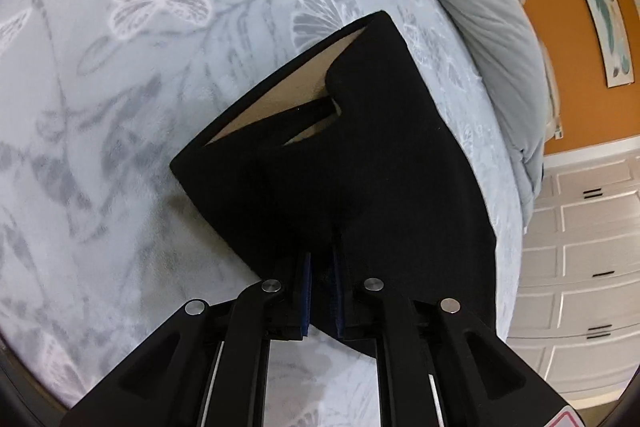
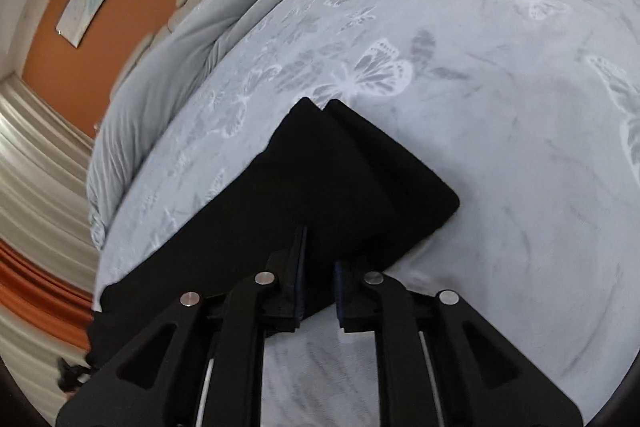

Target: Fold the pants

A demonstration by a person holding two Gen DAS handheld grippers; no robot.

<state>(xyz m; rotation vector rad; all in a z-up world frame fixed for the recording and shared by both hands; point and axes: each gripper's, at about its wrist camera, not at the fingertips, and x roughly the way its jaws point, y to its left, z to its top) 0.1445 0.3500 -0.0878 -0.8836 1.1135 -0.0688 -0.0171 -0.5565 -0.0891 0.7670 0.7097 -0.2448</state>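
Left tool [image 1: 320, 291] clamped on a near edge of the black pants [image 1: 360, 155]. Right tool [image 2: 320, 283] pinched shut on the pants [image 2: 340, 179] too, black cloth between its pads. Pants folded, lying on the butterfly-print bed cover [image 1: 140, 87], tan lining showing at the far end.
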